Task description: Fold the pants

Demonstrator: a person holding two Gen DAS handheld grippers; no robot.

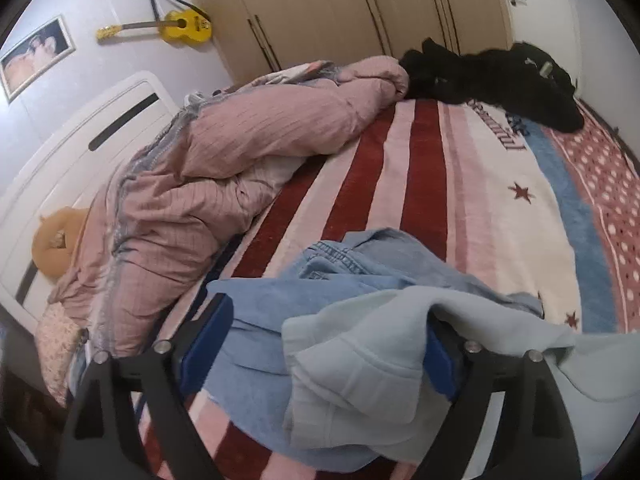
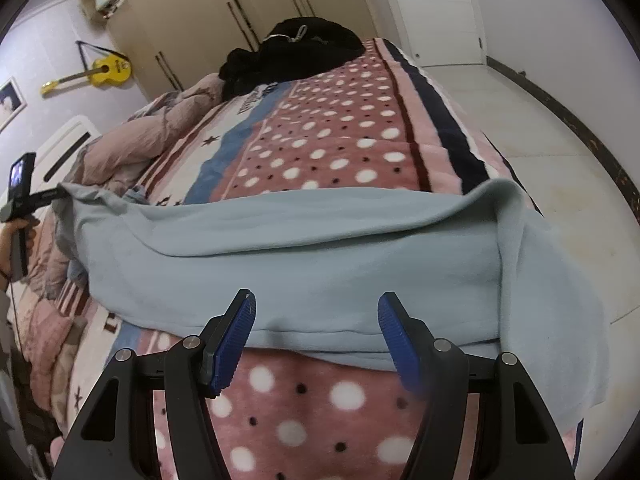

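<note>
**Pants lie flat on the bed, both grippers open**

Pants (image 2: 304,256), pale blue and soft, lie spread across the bed blanket (image 2: 340,148). In the right wrist view they fill the middle, with a fold running from 9 o'clock to 3 o'clock. One end hangs over the bed edge at 4 o'clock.

The right gripper (image 2: 316,340) sits at 6 o'clock. Its blue fingers (image 2: 236,340) stand part way open. They are just over the near edge of the pants, and they do not pinch the cloth.

The left gripper (image 1: 324,352) sits at 6 o'clock in its own view. Its fingers are spread wide. A bunched end of the pants lies between them, draped on the right finger, but nothing squeezes it. In the right wrist view a hand (image 2: 16,228) holds this gripper at 9 o'clock.

A jeans-blue garment (image 1: 340,264) lies under the pants. A pink quilt (image 1: 192,184) is heaped at 9 o'clock. Black clothes (image 1: 492,80) lie at 1 o'clock. A yellow guitar (image 1: 176,28) hangs on the wall at 11 o'clock.
</note>
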